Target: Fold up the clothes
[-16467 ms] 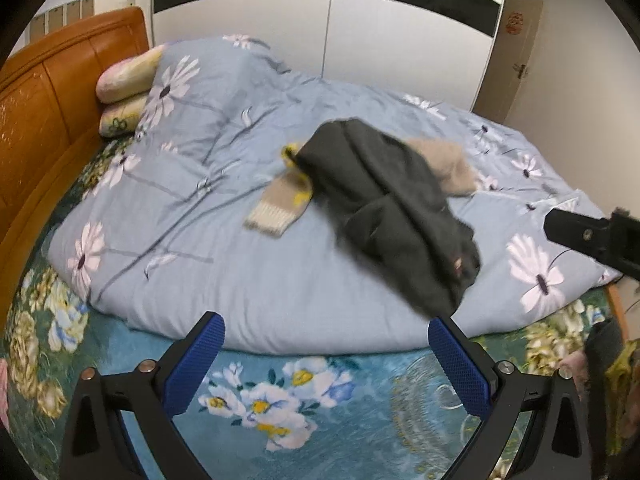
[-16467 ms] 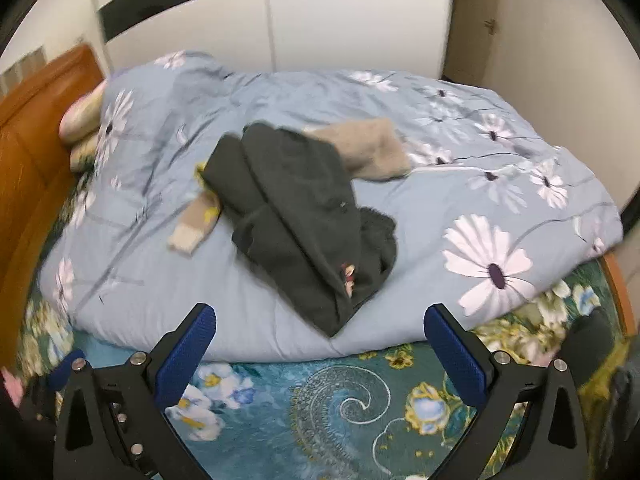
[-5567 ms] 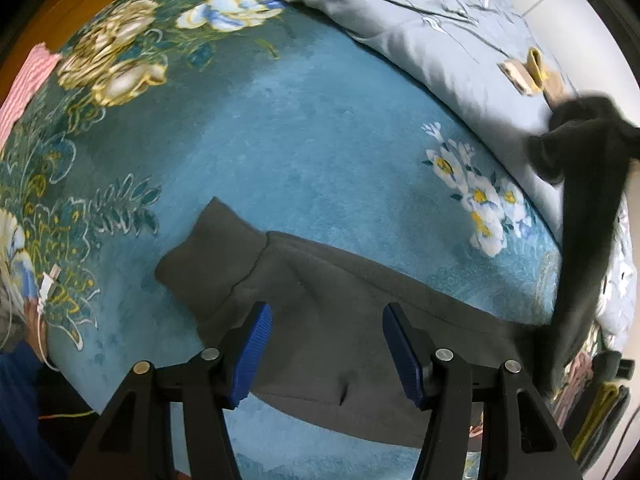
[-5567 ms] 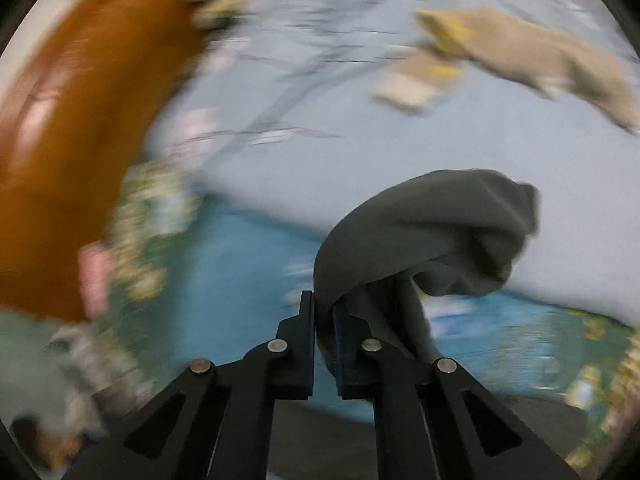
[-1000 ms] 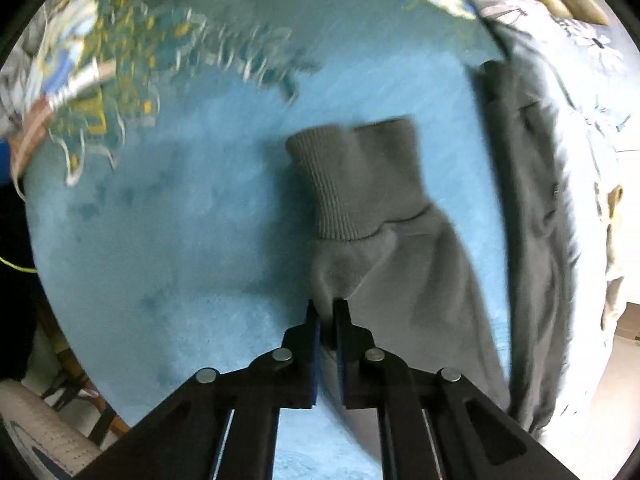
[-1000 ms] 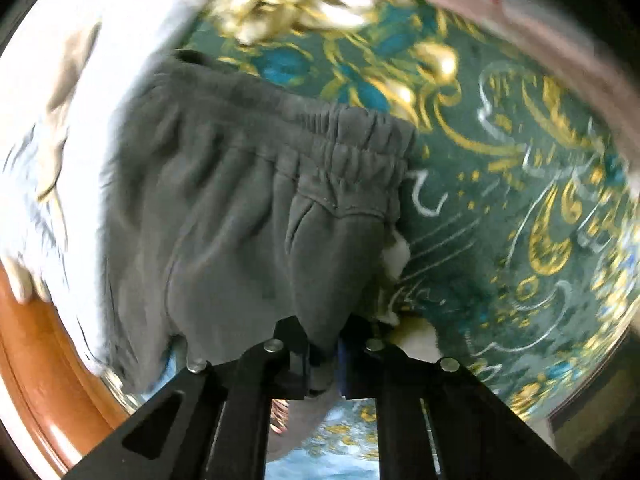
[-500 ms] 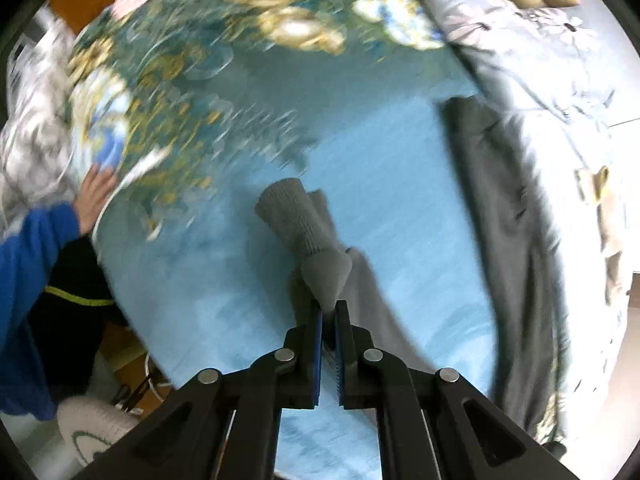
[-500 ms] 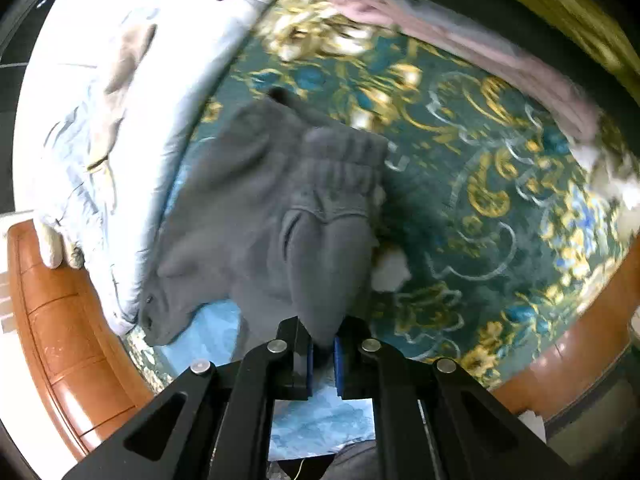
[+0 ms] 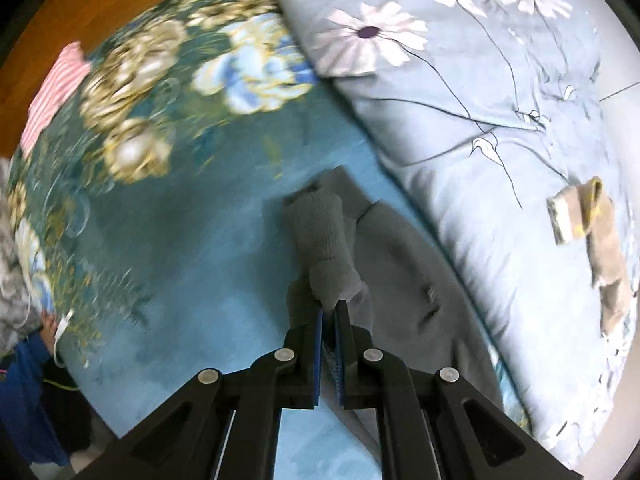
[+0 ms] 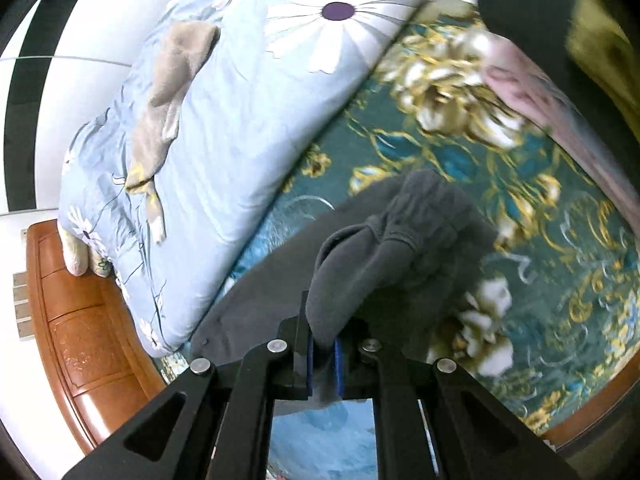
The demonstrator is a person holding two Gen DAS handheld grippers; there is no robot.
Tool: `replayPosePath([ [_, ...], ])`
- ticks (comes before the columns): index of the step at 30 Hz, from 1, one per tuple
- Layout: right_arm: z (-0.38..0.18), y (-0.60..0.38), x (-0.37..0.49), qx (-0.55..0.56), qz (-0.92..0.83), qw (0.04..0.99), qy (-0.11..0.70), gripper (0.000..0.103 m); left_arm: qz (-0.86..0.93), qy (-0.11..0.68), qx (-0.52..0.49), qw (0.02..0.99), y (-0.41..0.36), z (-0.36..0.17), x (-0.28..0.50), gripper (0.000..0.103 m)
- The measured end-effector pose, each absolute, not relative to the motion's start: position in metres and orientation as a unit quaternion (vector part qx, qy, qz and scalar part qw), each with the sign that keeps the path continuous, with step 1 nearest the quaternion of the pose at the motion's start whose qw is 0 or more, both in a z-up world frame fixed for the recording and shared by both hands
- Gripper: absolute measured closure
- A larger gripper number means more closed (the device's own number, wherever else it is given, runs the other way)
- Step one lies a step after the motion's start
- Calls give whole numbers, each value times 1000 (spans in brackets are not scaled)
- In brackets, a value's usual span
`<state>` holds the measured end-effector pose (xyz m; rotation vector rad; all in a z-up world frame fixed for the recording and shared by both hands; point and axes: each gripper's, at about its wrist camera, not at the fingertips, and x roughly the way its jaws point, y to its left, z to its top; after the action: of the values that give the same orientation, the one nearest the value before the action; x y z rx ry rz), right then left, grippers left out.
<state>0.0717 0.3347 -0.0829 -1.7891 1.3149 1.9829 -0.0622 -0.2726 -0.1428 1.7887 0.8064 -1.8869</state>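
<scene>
Dark grey sweatpants point(image 9: 404, 264) lie along the blue floral bedsheet point(image 9: 208, 264) beside the duvet's edge. My left gripper point(image 9: 329, 308) is shut on the ribbed ankle cuff point(image 9: 320, 228) of one leg, lifted so the cuff hangs over the other leg. In the right wrist view my right gripper point(image 10: 322, 338) is shut on the elastic waistband end point(image 10: 404, 236) of the sweatpants point(image 10: 272, 280), raised off the sheet with the fabric bunched over its tips.
A light blue flowered duvet point(image 9: 500, 92) fills the far side with a beige sweater point(image 9: 592, 232) on it, also the beige sweater point(image 10: 168, 92). A wooden headboard point(image 10: 80, 320) and a pillow point(image 10: 78, 256) sit at left. A person's blue sleeve point(image 9: 24, 380) is near the bed's edge. Other clothes point(image 10: 560, 92) lie at right.
Both grippers rose and swung sideways with their holds on the sweatpants. The lifted cuff has come over towards the other leg, and the waistband end has left the sheet.
</scene>
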Motion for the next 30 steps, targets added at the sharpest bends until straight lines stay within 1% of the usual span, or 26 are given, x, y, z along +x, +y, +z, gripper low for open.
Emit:
replayPosePath([
  [6, -104, 338, 15, -615, 655, 101, 428, 95, -649, 294, 666, 219, -256, -176, -127, 97],
  [8, -108, 339, 0, -616, 655, 108, 424, 95, -654, 304, 662, 205, -249, -185, -141, 93],
  [9, -110, 339, -7, -618, 654, 112, 421, 95, -658, 314, 657, 192, -245, -190, -146, 90],
  [10, -112, 339, -13, -622, 654, 115, 416, 95, -662, 325, 651, 178, -242, -194, -151, 82],
  [13, -124, 338, -26, -634, 651, 120, 399, 95, -670, 369, 630, 130, -239, -200, -151, 66],
  [16, -130, 336, -33, -637, 655, 115, 389, 91, -698, 397, 588, 99, -250, -186, -128, 61],
  [19, -133, 335, -34, -637, 662, 109, 380, 91, -717, 400, 555, 133, -279, -177, -93, 56],
  [21, -130, 336, -30, -631, 669, 101, 380, 81, -722, 394, 545, 164, -300, -179, -69, 56],
  [22, -125, 337, -27, -624, 676, 98, 380, 69, -719, 392, 549, 167, -308, -184, -62, 56],
  [23, -119, 338, -22, -612, 687, 97, 379, 60, -715, 390, 557, 164, -312, -190, -58, 56],
  [25, -106, 340, -12, -595, 703, 99, 377, 54, -714, 387, 564, 151, -315, -197, -54, 57],
  [29, -96, 345, 11, -596, 698, 118, 379, 53, -713, 389, 569, 132, -310, -210, -60, 59],
  [30, -97, 346, 16, -601, 693, 121, 379, 53, -711, 388, 572, 132, -309, -215, -62, 61],
])
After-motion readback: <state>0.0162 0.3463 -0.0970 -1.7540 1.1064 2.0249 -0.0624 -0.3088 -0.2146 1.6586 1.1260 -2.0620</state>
